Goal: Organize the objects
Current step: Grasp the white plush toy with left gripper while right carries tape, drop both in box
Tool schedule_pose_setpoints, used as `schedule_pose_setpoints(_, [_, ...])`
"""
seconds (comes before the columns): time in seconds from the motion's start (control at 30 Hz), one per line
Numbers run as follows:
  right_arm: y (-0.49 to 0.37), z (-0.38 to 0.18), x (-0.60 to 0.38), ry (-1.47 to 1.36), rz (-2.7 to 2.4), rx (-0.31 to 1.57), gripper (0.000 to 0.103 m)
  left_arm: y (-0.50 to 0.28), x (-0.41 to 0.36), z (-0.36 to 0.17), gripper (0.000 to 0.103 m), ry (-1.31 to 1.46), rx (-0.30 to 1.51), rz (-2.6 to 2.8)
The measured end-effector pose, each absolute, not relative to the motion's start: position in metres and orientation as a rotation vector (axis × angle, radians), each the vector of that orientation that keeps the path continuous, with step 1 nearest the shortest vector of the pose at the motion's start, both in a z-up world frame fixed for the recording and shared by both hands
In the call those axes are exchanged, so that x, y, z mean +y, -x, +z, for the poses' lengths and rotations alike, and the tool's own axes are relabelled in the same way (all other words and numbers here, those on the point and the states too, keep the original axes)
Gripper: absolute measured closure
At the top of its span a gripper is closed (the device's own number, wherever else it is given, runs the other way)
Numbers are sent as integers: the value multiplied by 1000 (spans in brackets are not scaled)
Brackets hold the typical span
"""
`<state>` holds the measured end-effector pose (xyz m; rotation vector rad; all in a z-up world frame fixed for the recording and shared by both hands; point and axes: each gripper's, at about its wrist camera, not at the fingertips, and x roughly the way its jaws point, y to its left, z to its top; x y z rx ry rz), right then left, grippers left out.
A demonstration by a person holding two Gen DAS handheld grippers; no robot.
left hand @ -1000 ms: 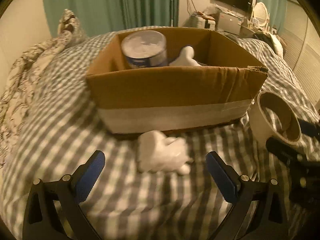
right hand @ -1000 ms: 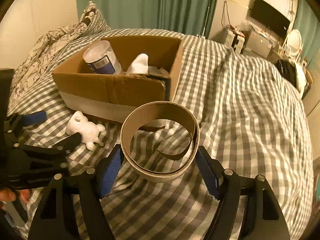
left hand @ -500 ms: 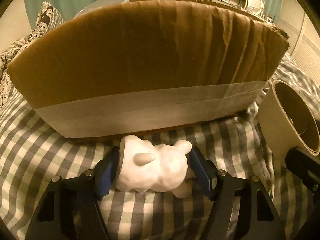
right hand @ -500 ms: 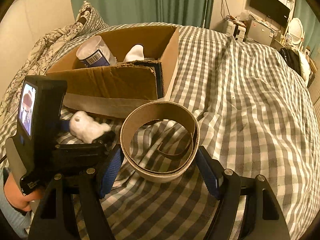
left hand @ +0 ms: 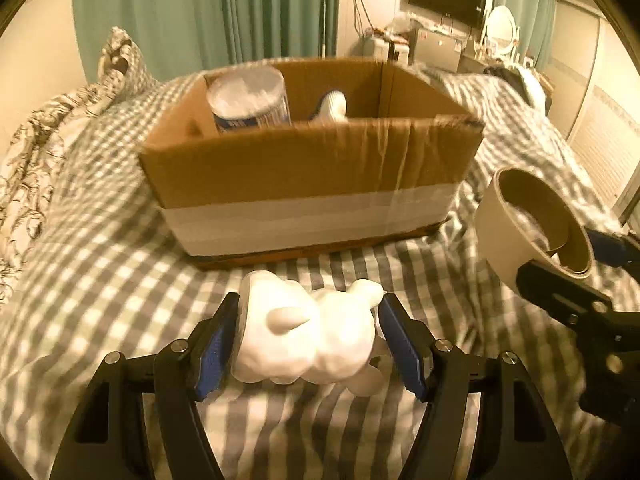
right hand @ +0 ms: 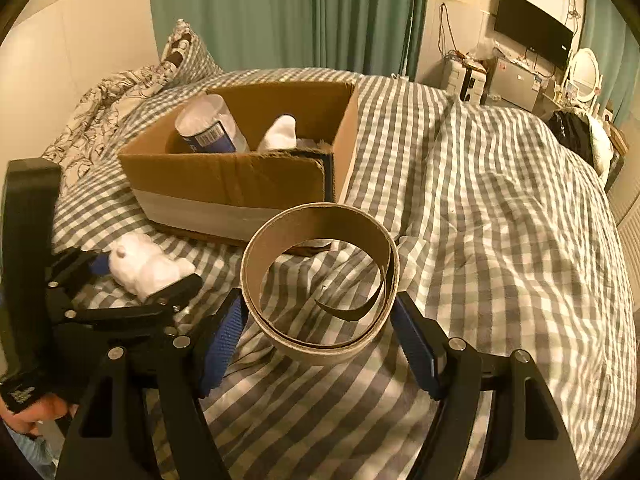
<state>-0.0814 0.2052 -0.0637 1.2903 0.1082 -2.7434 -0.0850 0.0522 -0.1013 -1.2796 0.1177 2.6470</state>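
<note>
My left gripper (left hand: 310, 338) is shut on a white bear-shaped figurine (left hand: 308, 340) and holds it above the checked bedspread, in front of the open cardboard box (left hand: 312, 184). The figurine also shows in the right wrist view (right hand: 146, 266). My right gripper (right hand: 318, 330) is shut on a brown cardboard tape ring (right hand: 320, 280), held in the air to the right of the box (right hand: 236, 188); the ring also shows in the left wrist view (left hand: 532, 224). In the box lie a blue-labelled canister (left hand: 250, 100) and another white figurine (left hand: 332, 106).
The box rests on a bed with a grey-white checked cover (right hand: 500, 208). Patterned pillows (right hand: 120, 88) lie at the head, green curtains (right hand: 280, 12) behind. A TV (right hand: 532, 36) and cluttered furniture stand at the far right.
My left gripper closed on the white figurine beside the box front and has now lifted it and drawn back from the box. My right gripper still holds the tape ring, a little higher.
</note>
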Motion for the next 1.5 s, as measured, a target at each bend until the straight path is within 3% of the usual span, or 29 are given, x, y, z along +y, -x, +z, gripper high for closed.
schedule_pose_setpoints(0.43, [61,5,193,-1053,-2832,176,30,72,49,-16,32,1044,136,2720])
schedule_pose_setpoints(0.8, [94,75,178,-793,-2870,235,30,117,50,34,32,901,140,2791])
schedule_pose_setpoints(1.17, [189,88,183,-841,-2821,118,30,192,46,30,32,952,64,2781])
schedule_pose_setpoints(1.5, [255,40,180,-1003,-2755,51,30,246,51,-19,32,1069,101,2744])
